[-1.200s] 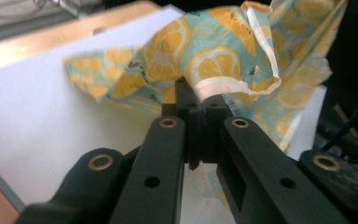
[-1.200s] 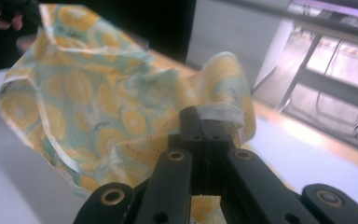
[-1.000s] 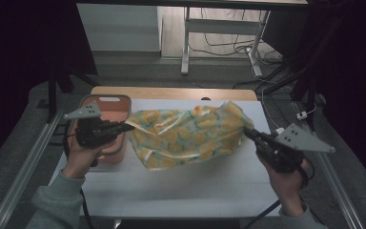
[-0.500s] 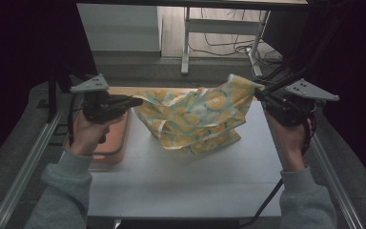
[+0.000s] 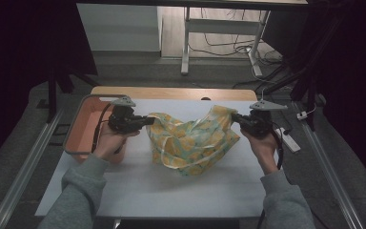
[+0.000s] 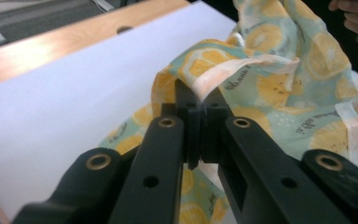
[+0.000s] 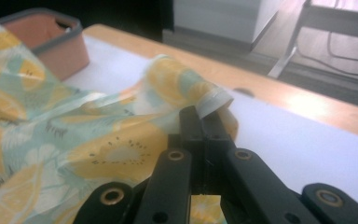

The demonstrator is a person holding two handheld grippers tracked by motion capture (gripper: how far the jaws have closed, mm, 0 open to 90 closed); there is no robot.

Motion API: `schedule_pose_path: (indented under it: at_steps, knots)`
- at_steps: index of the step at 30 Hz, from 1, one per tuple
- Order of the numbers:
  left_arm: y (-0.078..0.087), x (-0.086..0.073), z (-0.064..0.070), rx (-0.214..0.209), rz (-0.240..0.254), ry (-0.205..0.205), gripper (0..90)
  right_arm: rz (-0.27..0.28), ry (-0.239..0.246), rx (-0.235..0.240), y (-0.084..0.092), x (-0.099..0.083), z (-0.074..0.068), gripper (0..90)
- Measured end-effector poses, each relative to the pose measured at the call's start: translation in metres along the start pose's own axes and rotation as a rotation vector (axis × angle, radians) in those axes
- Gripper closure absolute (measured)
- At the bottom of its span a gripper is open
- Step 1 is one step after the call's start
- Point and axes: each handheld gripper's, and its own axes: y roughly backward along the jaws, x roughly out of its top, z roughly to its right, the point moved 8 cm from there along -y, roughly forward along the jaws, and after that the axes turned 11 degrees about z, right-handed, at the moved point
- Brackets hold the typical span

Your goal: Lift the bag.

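My left claw (image 5: 148, 120) and right claw (image 5: 235, 117) each pinch a corner of the lemon-print cloth (image 5: 190, 143) sagging mid-table (image 5: 181, 191), and that thin hem grip may slip, I think.

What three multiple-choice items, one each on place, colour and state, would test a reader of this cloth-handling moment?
1. Where is the orange bin?
A. At the table's left edge, beside the left gripper
B. At the table's right edge
C. On top of the cloth

2. What is printed on the cloth?
A. Red stripes
B. Yellow lemon slices on pale green
C. Plain white

3. How does the right gripper stand?
A. Open above the cloth
B. Lying on the table
C. Shut on a corner of the cloth

Key: 1 A, the bin sits left in the high view; 2 B, both gripper views show lemons; 3 C, the jaws pinch the hem.
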Motion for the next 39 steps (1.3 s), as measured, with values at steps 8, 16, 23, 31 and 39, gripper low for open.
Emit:
schedule_pose_path:
  at_steps: [8,16,23,31,39]
  knots:
    - [0.007,-0.007,0.003,0.012,0.009,-0.019,58.6,0.007,0.009,0.081,0.002,-0.007,-0.014,87.2]
    - [0.056,-0.001,0.002,0.032,0.112,0.011,9.0,0.119,-0.016,0.083,0.044,0.012,-0.012,39.0]
    - [0.076,-0.045,0.003,0.112,0.026,-0.015,13.7,0.110,-0.016,0.110,0.078,-0.013,-0.014,35.1]
    - [0.075,-0.079,0.010,0.134,-0.029,-0.014,15.9,0.090,0.015,0.137,0.084,-0.062,-0.026,36.4]
    - [0.071,-0.086,0.010,0.134,-0.050,-0.011,16.4,0.049,0.060,0.140,0.079,-0.079,-0.029,36.6]
